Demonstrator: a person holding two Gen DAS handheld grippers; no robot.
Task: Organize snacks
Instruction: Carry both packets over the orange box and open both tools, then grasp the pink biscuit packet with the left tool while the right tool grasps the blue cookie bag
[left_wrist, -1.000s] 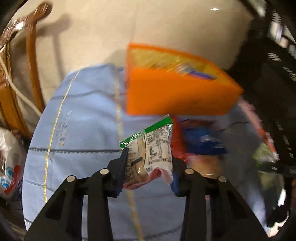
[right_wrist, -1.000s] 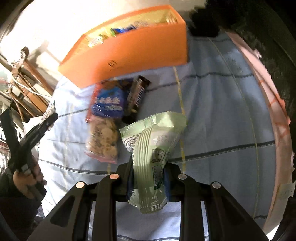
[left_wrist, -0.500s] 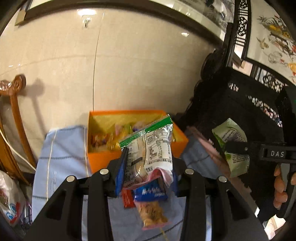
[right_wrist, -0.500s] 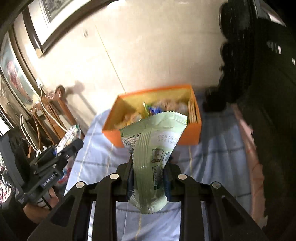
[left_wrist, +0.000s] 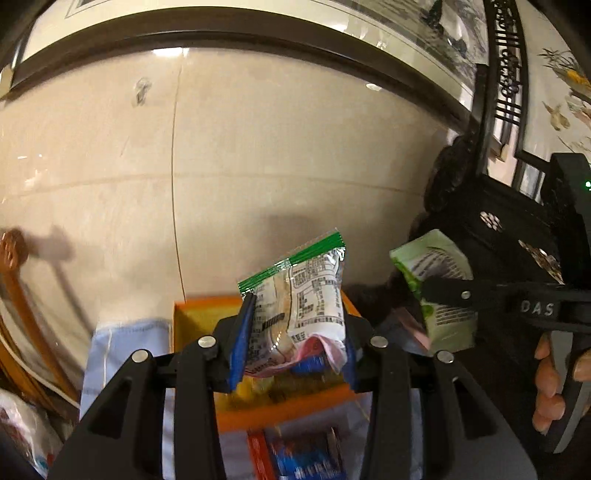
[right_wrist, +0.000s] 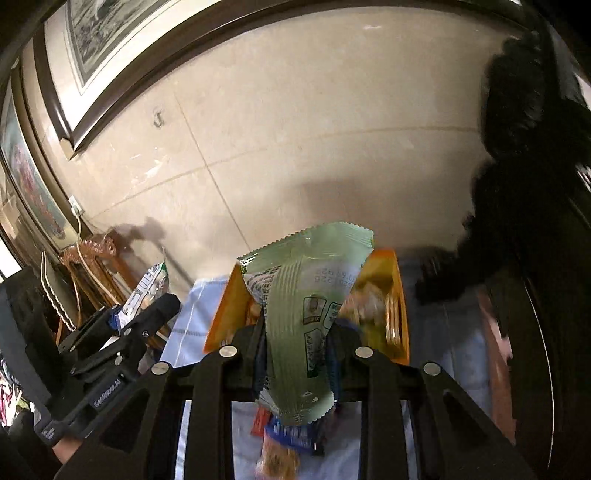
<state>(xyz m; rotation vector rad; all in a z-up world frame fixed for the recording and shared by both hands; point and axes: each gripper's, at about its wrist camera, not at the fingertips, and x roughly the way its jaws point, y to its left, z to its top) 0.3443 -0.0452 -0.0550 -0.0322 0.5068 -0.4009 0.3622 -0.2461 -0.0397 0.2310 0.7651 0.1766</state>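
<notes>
A: Blur hides much of what we see. Low in the left wrist view, the blue packets (left_wrist: 306, 458) on the cloth (left_wrist: 110, 354) are smeared and cut by the frame edge; we cannot read them. The orange box (left_wrist: 280, 410) is half covered by our own left gripper (left_wrist: 293, 332), so its contents show only as yellow and brown smudges.

B: Agreed. In the right wrist view the box (right_wrist: 221, 306) shows just its left wall and right side behind the right gripper (right_wrist: 297, 354). Dark furniture (right_wrist: 535, 240) at the right is a black mass, no detail.

A: Now the snacks. Our left gripper is clamped on a clear packet (left_wrist: 303, 302) with a green top strip, black print and a pink lower corner. It stands upright over the box.

B: Our right gripper is pinched on a pale green packet (right_wrist: 306, 314), zigzag top edge, print on its back, tilted right at the top, also above the box. From the left view we see it (left_wrist: 436, 291) sideways between black fingers (left_wrist: 454, 293), a hand (left_wrist: 550, 387) on the handle below.

A: Loose snacks (right_wrist: 284, 443) lie on the cloth before the box.
</notes>
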